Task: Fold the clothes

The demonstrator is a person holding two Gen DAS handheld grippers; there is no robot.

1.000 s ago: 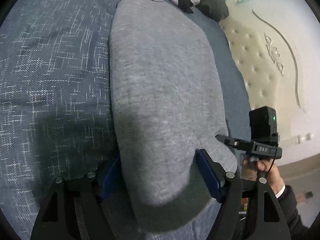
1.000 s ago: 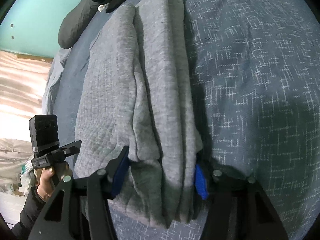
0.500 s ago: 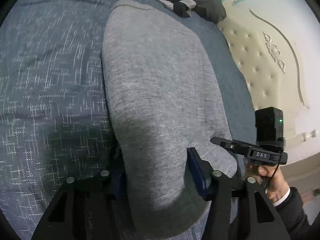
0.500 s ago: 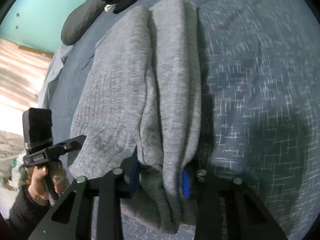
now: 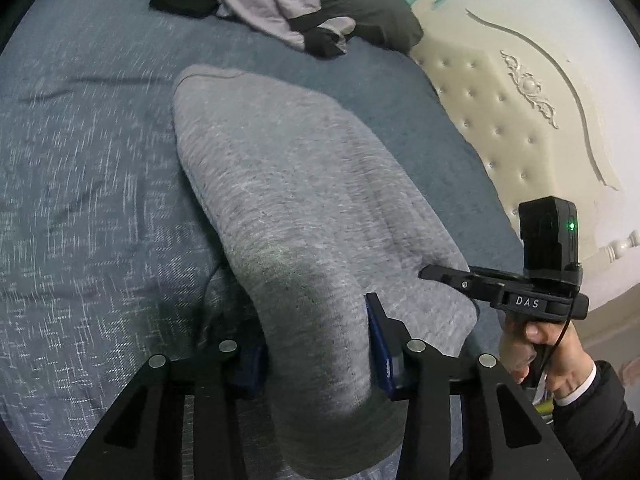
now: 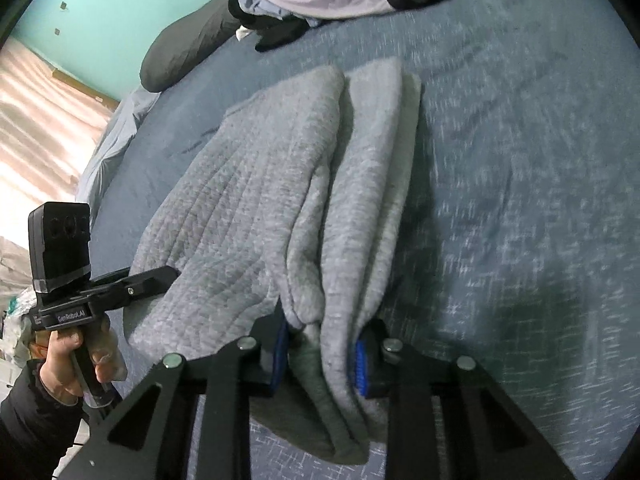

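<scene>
A folded grey garment (image 5: 300, 200) lies lengthwise on the blue bed cover (image 5: 80, 200), its near end raised. My left gripper (image 5: 316, 352) has that near end's thick fold between its blue pads, which press into the cloth while the jaws are still closing. In the right wrist view the garment (image 6: 248, 216) shows two folded layers side by side. My right gripper (image 6: 320, 356) pinches the right-hand layer at the near edge, its jaws also closing. Each gripper appears in the other's view, held by a hand (image 5: 540, 340) at the garment's near corner.
A pile of loose clothes (image 5: 260, 0) and a dark pillow (image 5: 368, 12) lie at the far end of the bed. A cream tufted headboard (image 5: 520, 120) borders the bed's right side in the left wrist view. The bed's edge (image 6: 116, 128) drops away on the left of the right wrist view.
Both grippers' jaws have narrowed onto the garment's near end. Both have risen, and the near end has come up off the bed cover with them.
</scene>
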